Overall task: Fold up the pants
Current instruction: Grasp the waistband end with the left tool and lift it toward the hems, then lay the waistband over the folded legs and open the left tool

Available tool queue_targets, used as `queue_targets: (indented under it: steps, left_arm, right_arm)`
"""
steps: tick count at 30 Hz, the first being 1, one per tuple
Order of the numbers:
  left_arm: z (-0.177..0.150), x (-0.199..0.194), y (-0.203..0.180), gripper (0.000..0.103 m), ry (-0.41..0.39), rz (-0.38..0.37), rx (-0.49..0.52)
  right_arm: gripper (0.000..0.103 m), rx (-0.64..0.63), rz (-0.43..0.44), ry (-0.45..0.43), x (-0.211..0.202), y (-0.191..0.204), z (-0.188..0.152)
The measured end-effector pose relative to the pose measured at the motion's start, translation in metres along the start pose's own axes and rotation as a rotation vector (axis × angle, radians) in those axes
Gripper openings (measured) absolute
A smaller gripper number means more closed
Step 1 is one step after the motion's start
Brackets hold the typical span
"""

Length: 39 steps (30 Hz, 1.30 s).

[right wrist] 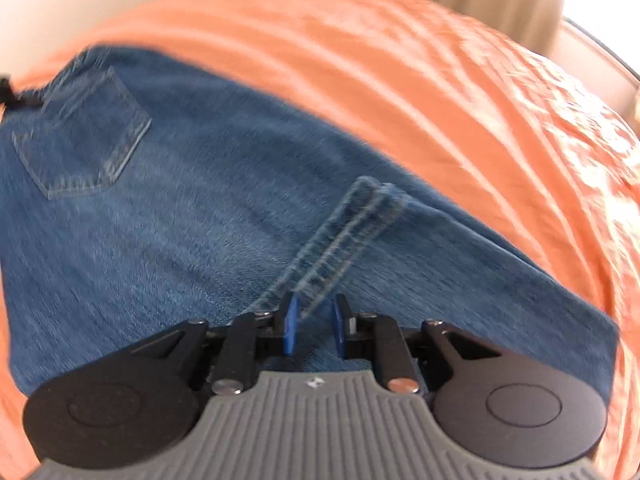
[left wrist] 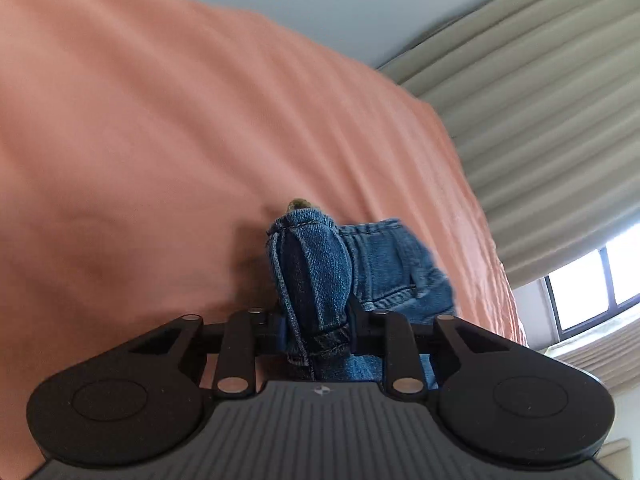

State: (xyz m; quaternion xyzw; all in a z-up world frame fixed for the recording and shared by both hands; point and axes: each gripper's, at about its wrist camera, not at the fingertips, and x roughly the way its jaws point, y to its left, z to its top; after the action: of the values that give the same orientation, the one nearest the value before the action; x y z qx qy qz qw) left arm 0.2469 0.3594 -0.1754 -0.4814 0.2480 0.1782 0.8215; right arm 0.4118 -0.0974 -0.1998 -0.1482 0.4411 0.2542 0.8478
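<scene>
Blue denim pants point(right wrist: 208, 208) lie spread on an orange bedspread point(right wrist: 440, 92), with a back pocket point(right wrist: 80, 136) showing at the upper left. In the right wrist view a stitched hem strip point(right wrist: 340, 240) runs down between the blue pads point(right wrist: 293, 328) of my right gripper point(right wrist: 316, 326), which is shut on it. In the left wrist view my left gripper point(left wrist: 316, 320) is shut on a thick bunched fold of the pants point(left wrist: 312, 264) that stands up between its jaws. The denim hides the left pads. More denim point(left wrist: 392, 264) hangs to the right of the fold.
The orange bedspread point(left wrist: 180, 120) fills most of both views and is wrinkled on the right. Beige curtains point(left wrist: 540, 92) and a window point(left wrist: 592, 284) stand beyond the bed's far right edge. A small black shape point(right wrist: 6, 92) sits at the frame's left edge by the waist.
</scene>
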Motion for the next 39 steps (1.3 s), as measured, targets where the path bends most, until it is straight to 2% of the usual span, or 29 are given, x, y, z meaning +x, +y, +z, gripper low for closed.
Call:
queue_targets:
  steps: [6, 9, 12, 15, 20, 22, 26, 29, 32, 33, 35, 36, 37, 39]
  left_arm:
    - [-0.018, -0.053, -0.090, 0.026, -0.106, -0.091, 0.202]
    - [-0.047, -0.079, -0.151, 0.026, -0.163, -0.127, 0.393]
    - [-0.096, -0.100, -0.206, 0.025, -0.200, -0.152, 0.609]
    - [-0.156, -0.106, -0.250, 0.025, -0.204, -0.149, 0.817]
    - [-0.261, -0.085, -0.290, 0.024, -0.172, -0.117, 1.083]
    - [-0.300, -0.076, -0.293, 0.023, -0.134, -0.106, 1.169]
    - [-0.370, -0.054, -0.287, 0.023, -0.003, -0.090, 1.310]
    - [-0.399, -0.049, -0.269, 0.023, 0.151, -0.068, 1.365]
    - [-0.412, -0.045, -0.254, 0.027, 0.234, -0.027, 1.384]
    - [-0.409, -0.047, -0.251, 0.030, 0.278, -0.025, 1.367]
    - [-0.402, -0.048, -0.252, 0.048, 0.368, -0.074, 1.323]
    - [-0.400, -0.045, -0.254, 0.061, 0.415, -0.112, 1.297]
    - [-0.396, -0.046, -0.255, 0.067, 0.444, -0.138, 1.271]
    - [-0.389, -0.039, -0.257, 0.071, 0.499, -0.167, 1.191]
  right_arm:
    - [0.015, 0.160, 0.020, -0.060, -0.053, -0.043, -0.027]
    - [0.015, 0.228, 0.023, -0.088, -0.077, -0.062, -0.043]
    - [0.015, 0.265, 0.022, -0.102, -0.097, -0.075, -0.059]
    - [0.015, 0.297, 0.027, -0.118, -0.114, -0.086, -0.076]
    - [0.015, 0.359, 0.065, -0.149, -0.138, -0.105, -0.112]
    - [0.015, 0.377, 0.079, -0.155, -0.142, -0.110, -0.125]
    - [0.015, 0.415, 0.099, -0.146, -0.141, -0.121, -0.153]
    - [0.015, 0.431, 0.092, -0.133, -0.137, -0.128, -0.170]
    - [0.015, 0.452, 0.085, -0.121, -0.131, -0.135, -0.183]
    - [0.016, 0.458, 0.088, -0.121, -0.129, -0.136, -0.186]
    - [0.017, 0.464, 0.097, -0.123, -0.127, -0.138, -0.188]
    - [0.017, 0.464, 0.104, -0.125, -0.127, -0.138, -0.188]
    - [0.017, 0.464, 0.109, -0.129, -0.127, -0.137, -0.186]
    - [0.017, 0.461, 0.119, -0.141, -0.128, -0.135, -0.182]
